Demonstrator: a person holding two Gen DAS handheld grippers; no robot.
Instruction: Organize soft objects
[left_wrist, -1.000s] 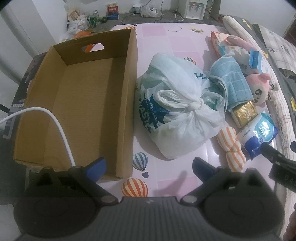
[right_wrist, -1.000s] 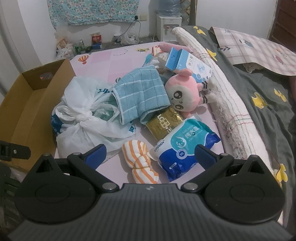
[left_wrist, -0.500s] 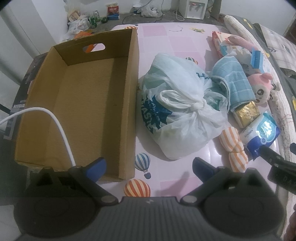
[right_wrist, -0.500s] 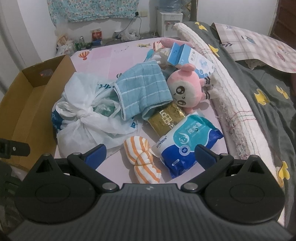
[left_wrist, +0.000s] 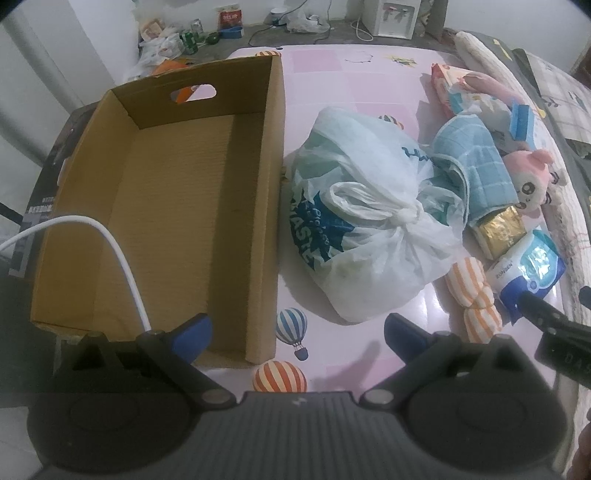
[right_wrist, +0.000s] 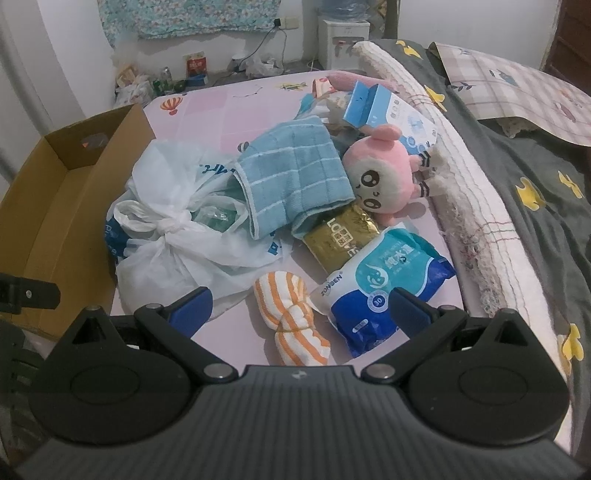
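An empty cardboard box (left_wrist: 177, 206) stands at the left of the pink mat. Right of it lies a knotted white plastic bag (left_wrist: 365, 229) (right_wrist: 173, 240). A blue checked towel (right_wrist: 291, 184), a pink plush toy (right_wrist: 384, 177), a gold packet (right_wrist: 343, 236), a blue tissue pack (right_wrist: 388, 280) and an orange-striped cloth (right_wrist: 288, 314) are piled further right. My left gripper (left_wrist: 295, 332) is open above the box's near right corner. My right gripper (right_wrist: 299, 310) is open, with the striped cloth just ahead between its fingers; nothing is gripped.
A rolled pink blanket (right_wrist: 454, 166) and grey bedding (right_wrist: 535, 192) border the pile on the right. A blue-white carton (right_wrist: 388, 107) lies behind the plush. A white cable (left_wrist: 110, 251) hangs over the box. Clutter sits on the floor (left_wrist: 207, 33) beyond the mat.
Both grippers have advanced slightly toward the pile; the striped cloth and tissue pack now sit closer to the right gripper's fingers. Nothing was picked up.
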